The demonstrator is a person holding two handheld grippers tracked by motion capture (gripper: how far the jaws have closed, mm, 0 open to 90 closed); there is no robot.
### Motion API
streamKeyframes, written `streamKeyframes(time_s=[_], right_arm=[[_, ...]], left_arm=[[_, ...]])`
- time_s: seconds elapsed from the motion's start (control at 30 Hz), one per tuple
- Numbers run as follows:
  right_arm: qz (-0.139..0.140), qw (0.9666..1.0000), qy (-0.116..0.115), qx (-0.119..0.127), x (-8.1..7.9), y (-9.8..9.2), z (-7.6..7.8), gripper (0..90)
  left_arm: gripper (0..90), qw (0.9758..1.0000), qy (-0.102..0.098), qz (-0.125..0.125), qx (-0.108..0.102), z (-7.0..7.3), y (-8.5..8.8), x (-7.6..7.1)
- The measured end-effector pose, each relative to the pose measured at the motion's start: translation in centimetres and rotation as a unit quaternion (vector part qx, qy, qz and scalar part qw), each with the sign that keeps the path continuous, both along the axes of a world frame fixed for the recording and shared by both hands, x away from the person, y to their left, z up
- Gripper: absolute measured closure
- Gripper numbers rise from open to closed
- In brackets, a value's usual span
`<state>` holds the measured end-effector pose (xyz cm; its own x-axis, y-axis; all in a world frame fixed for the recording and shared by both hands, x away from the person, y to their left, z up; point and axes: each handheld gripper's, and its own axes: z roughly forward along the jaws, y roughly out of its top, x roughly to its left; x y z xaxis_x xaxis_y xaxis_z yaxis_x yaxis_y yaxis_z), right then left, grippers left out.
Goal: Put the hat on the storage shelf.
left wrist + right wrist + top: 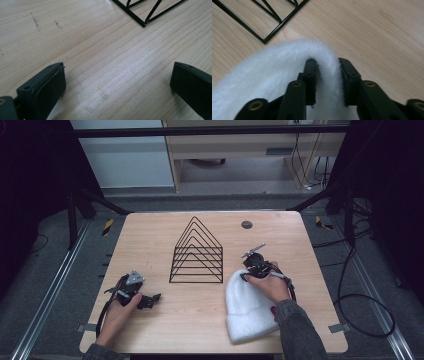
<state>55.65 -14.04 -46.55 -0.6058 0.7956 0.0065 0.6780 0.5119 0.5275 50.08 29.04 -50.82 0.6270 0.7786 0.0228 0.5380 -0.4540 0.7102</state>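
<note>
Overhead plus close gripper views—perhaps shared rack

The table has a top of light wood with a fine straight grain; it looks smooth, with a soft sheen where the light falls, and it carries a few small dark marks. The rack is made of thin black wire, probably coated metal, smooth and a little glossy. The beanie is white cloth, fluffy and soft, fully matt. The right gripper has jaws of matt black plastic with brass-coloured screw inserts, and its pads press into the fluffy cloth. The left gripper has the same matt black plastic, with rougher, finely textured pads.
</note>
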Motion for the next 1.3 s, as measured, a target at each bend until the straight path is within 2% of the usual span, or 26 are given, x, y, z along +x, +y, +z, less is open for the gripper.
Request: streamKeyframes(time_s=[0.07,0.23,0.33,0.4,0.47,0.53,0.57,0.6,0.67,0.73,0.9,0.97,1.07,1.23,1.27,1.3], right_arm=[[0.004,1.0000,-0.002,0.004,-0.1,-0.1,0.1,78.5],[0.010,0.9999,-0.005,0.008,-0.5,-0.2,0.5,81.9],[0.014,0.9988,-0.030,0.035,-1.6,-0.7,1.6,82.3],[0.016,0.9983,-0.037,0.041,-1.9,-0.9,1.9,82.4],[0.016,0.9963,-0.057,0.063,-2.9,-1.7,2.4,82.9],[0.013,0.9955,-0.062,0.070,-3.2,-2.0,2.6,83.0],[0.015,0.9944,-0.072,0.076,-3.4,-2.3,2.8,83.1],[0.012,0.9921,-0.085,0.092,-4.1,-2.7,3.3,83.2],[0.013,0.9909,-0.091,0.098,-4.5,-2.9,3.6,83.2],[0.013,0.9873,-0.110,0.114,-5.8,-3.4,4.3,83.2],[0.008,0.9822,-0.135,0.131,-7.2,-4.2,5.1,83.5],[0.006,0.9792,-0.150,0.136,-8.1,-4.5,6.0,83.5],[0.006,0.9761,-0.163,0.143,-8.9,-4.8,6.8,83.5],[0.003,0.9739,-0.165,0.156,-9.7,-5.0,7.8,83.6],[-0.002,0.9705,-0.168,0.173,-10.0,-5.1,8.3,83.7],[-0.002,0.9694,-0.171,0.176,-10.1,-5.1,8.5,83.7]], left_arm=[[0.0,1.0000,0.000,0.000,0.000,0.0,0.0,0.0],[0.0,1.0000,0.000,0.000,0.000,0.0,0.0,0.0],[0.0,1.0000,0.000,0.000,0.000,0.0,0.0,0.0],[0.0,1.0000,0.000,0.000,0.000,0.0,0.0,0.0],[0.0,1.0000,0.000,0.000,0.000,0.0,0.0,0.0],[0.0,1.0000,-0.001,0.000,0.000,0.0,0.0,0.0],[0.0,1.0000,0.000,-0.001,0.001,0.0,0.0,0.0],[0.0,1.0000,0.000,-0.001,0.001,0.0,0.0,0.0],[0.0,1.0000,0.000,0.000,0.001,0.0,0.0,0.0],[0.0,1.0000,0.000,0.000,0.000,0.0,0.0,0.0],[0.0,1.0000,0.000,0.000,0.000,0.0,0.0,0.0],[0.0,1.0000,-0.001,0.000,0.000,0.0,0.0,0.0],[0.0,1.0000,-0.001,0.000,0.000,0.0,0.0,0.0],[0.0,1.0000,-0.001,0.001,0.000,0.0,0.0,0.0],[0.0,1.0000,-0.001,0.001,0.000,0.0,0.0,0.0],[0.0,1.0000,-0.001,0.001,0.001,0.0,0.0,0.0]])
